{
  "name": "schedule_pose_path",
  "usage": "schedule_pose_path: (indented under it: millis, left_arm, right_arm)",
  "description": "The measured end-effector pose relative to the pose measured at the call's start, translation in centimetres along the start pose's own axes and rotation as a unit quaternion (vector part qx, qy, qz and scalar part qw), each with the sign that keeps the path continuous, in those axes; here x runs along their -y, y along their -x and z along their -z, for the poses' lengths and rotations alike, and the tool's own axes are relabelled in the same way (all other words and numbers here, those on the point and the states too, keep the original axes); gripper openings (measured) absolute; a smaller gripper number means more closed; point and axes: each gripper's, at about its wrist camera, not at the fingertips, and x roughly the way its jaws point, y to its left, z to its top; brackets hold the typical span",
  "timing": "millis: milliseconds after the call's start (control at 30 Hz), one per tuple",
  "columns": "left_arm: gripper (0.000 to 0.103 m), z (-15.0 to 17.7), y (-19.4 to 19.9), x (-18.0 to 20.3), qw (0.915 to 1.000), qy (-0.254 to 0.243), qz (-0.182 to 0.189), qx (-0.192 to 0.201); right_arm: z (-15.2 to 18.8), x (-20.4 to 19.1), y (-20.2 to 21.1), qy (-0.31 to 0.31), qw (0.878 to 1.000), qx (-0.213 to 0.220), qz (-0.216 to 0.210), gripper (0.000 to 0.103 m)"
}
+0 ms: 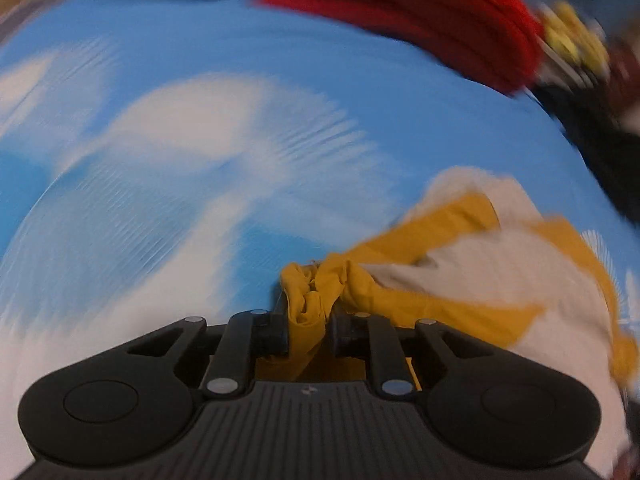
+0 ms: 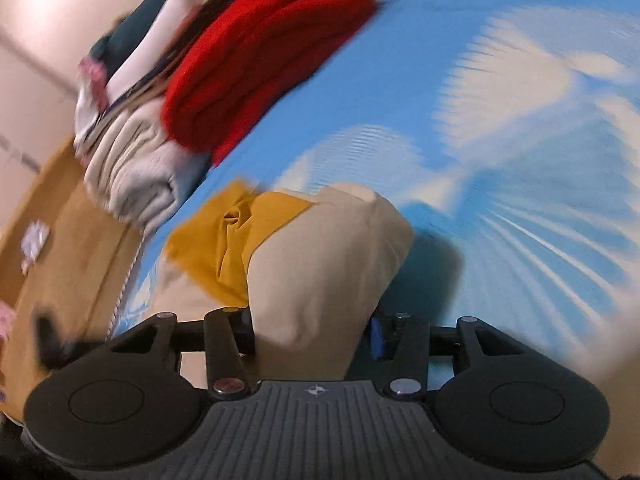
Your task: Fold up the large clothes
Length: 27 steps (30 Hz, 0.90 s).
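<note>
Both tools clamp yellow-cream garment.

Cream-and-mustard garment — bunched and crumpled, blurred. In the left wrist view, spreading toward 3 o'clock from a twisted mustard edge at the frame's lower centre. In the right wrist view, a rounded cream fold — mustard panel at its 10 o'clock.

Matt black plastic grippers, soft mustard-cream cloth garment, red knit, printed blue sheet.
</note>
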Motion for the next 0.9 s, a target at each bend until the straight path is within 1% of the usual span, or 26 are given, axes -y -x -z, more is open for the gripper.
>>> schedule_pose_path:
  millis: [67, 100, 167, 233, 367, 433, 500, 567, 600, 633, 667, 700, 733, 767, 833, 900]
  left_arm:
    - [0.019, -2.7, -2.3, 5.4, 0.9983, -0.057, 0.007, 0.010]
    - [0.019, -3.6, -3.4, 7.7, 0.9969, -0.077, 0.012, 0.013]
    - [0.019, -4.8, -5.1, 11.2, 0.9953, -0.095, 0.016, 0.013]
    - [0.019, -5.8, -6.3, 13.2, 0.9937, -0.109, 0.022, 0.015]
    - [0.019, -7.6, -8.0, 15.7, 0.9919, -0.121, 0.033, 0.017]
    - [0.019, -8.0, -8.5, 16.7, 0.9911, -0.126, 0.035, 0.023]
    - [0.021, -8.1, -8.5, 16.9, 0.9910, -0.124, 0.037, 0.034]
    - [0.024, -8.0, -8.0, 16.7, 0.9908, -0.118, 0.041, 0.052]
    - [0.036, -8.2, -7.6, 16.5, 0.9904, -0.116, 0.038, 0.065]
    - [0.062, -8.3, -7.0, 16.2, 0.9907, -0.108, 0.030, 0.076]
    - [0.076, -8.4, -6.2, 15.7, 0.9912, -0.099, 0.017, 0.086]
    - [0.093, -8.5, -5.2, 15.1, 0.9911, -0.091, 0.007, 0.097]
    - [0.093, -8.5, -4.0, 14.2, 0.9908, -0.082, -0.001, 0.108]
    - [0.093, -8.2, -2.4, 12.9, 0.9910, -0.073, 0.006, 0.112]
    - [0.093, -7.0, 0.9, 10.0, 0.9931, -0.054, 0.018, 0.103]
    - [0.093, -3.7, 4.6, 6.9, 0.9941, -0.042, 0.018, 0.099]
  right_arm:
    - [1.3, 1.7, 2.3, -0.027, 1.000, 0.010, -0.001, 0.048]
    - [1.9, 2.3, 3.2, -0.034, 0.999, 0.017, 0.002, 0.048]
    - [2.7, 3.1, 4.2, -0.053, 0.998, 0.032, 0.005, 0.048]
    - [3.1, 4.1, 4.5, -0.075, 0.996, 0.044, -0.003, 0.048]
    - [4.2, 5.9, 4.4, -0.115, 0.991, 0.064, -0.029, 0.049]
    - [4.8, 6.2, 4.3, -0.123, 0.989, 0.072, -0.033, 0.049]
    - [5.5, 6.1, 4.3, -0.130, 0.988, 0.081, -0.033, 0.049]
    - [6.1, 5.7, 4.2, -0.126, 0.987, 0.093, -0.029, 0.049]
    - [6.5, 5.6, 4.2, -0.125, 0.987, 0.101, -0.026, 0.049]
    - [6.9, 5.9, 4.6, -0.121, 0.987, 0.107, -0.022, 0.049]
    - [7.1, 5.8, 4.6, -0.114, 0.987, 0.111, -0.018, 0.049]
    - [7.1, 5.8, 4.6, -0.113, 0.987, 0.110, -0.019, 0.050]
    - [6.8, 6.0, 4.5, -0.117, 0.987, 0.105, -0.021, 0.050]
    - [6.6, 6.2, 4.6, -0.118, 0.988, 0.101, -0.023, 0.050]
    - [6.3, 6.5, 4.6, -0.119, 0.988, 0.094, -0.027, 0.052]
    - [6.1, 6.7, 4.6, -0.121, 0.988, 0.091, -0.028, 0.052]
